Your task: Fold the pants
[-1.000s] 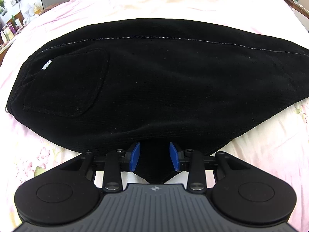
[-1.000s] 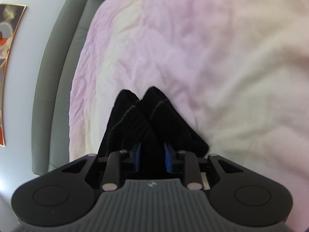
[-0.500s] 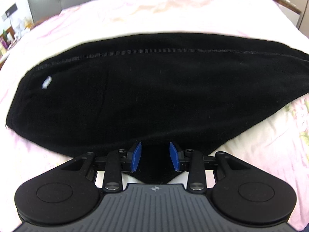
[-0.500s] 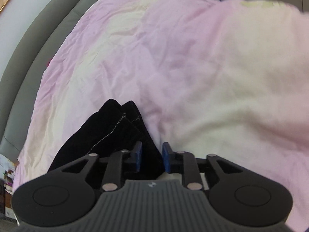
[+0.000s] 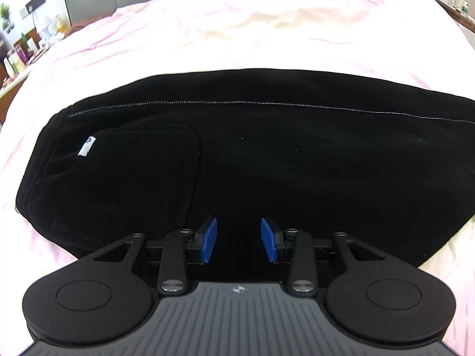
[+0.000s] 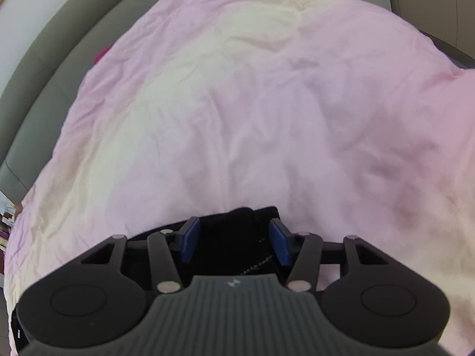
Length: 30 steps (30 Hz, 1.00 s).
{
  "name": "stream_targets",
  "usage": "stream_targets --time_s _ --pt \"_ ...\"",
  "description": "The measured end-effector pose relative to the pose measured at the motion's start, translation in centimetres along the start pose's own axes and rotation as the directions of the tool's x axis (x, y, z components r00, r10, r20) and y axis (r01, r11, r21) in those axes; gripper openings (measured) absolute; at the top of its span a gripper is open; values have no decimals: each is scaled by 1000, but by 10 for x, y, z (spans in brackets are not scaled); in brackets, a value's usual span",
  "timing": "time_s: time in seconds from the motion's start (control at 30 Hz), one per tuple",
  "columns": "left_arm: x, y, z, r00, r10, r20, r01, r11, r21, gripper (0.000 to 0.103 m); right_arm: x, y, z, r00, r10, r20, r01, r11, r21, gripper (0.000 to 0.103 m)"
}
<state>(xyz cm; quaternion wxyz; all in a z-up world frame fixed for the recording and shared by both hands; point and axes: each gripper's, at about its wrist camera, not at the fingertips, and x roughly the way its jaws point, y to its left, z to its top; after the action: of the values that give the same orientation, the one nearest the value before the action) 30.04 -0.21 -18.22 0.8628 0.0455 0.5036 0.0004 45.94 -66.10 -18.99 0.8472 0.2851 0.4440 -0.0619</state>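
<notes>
Pink bedsheet (image 5: 237, 29) carries the black pants (image 5: 267, 154), laid flat across it. Your left gripper (image 5: 239, 244) sits at the pants' near edge, jaws spread; verify both layers enter, or one slides. Your right gripper (image 6: 234, 244), jaws spread around the pants' cuff end, risks dropping it.

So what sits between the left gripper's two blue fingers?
Only black fabric of the pants: in the left wrist view it fills the gap between the left gripper's fingers, which stand apart.

Black pants (image 5: 267, 160) of matt, ribbed, plush cloth (pale stitching along one seam) lie on a soft, creased pink bedsheet (image 5: 237, 29). Left gripper (image 5: 239, 240): matt black plastic, blue pads.
</notes>
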Motion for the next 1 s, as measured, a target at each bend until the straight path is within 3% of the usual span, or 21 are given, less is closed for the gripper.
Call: stream_targets --time_s 0.1,0.2,0.33,0.43,0.53,0.6,0.7,0.77,0.83,0.9,1.0 --pt "6 3 -4 1000 3 -11 -3 1000 -3 42 -2 9 -6 997 -52 50 56 995 -85 25" --pt "9 4 -8 1000 6 -1 -6 1000 -15 42 -9 19 -5 985 -84 154 103 987 -122 17" --pt "5 9 -12 1000 -7 7 7 999 -39 42 17 18 -1 976 -170 134 180 981 -68 16" --pt "-6 12 -19 1000 -19 21 20 999 -27 42 24 17 -1 977 -187 105 193 980 -50 21" --pt "-16 13 -31 999 -34 38 35 999 -39 51 6 18 4 984 -154 92 160 985 -68 32" --pt "-19 15 -39 998 -52 39 55 995 -78 52 -14 15 3 986 -136 99 144 987 -76 47" --pt "-22 21 -52 995 -89 52 97 980 -173 56 -43 1 -12 993 -79 85 81 996 -24 48" --pt "-24 28 -59 991 -121 63 133 957 -257 63 -59 -12 -30 994 -61 89 59 998 24 50" --pt "-24 35 -67 984 -165 74 180 922 -342 63 -67 -28 -50 996 -30 82 21 995 101 50" --pt "-23 43 -75 975 -203 88 221 877 -427 64 -71 -45 -73 997 12 78 -27 979 200 50" --pt "-16 58 -90 962 -243 121 268 782 -562 70 -70 -61 -101 994 65 88 -88 953 290 51"
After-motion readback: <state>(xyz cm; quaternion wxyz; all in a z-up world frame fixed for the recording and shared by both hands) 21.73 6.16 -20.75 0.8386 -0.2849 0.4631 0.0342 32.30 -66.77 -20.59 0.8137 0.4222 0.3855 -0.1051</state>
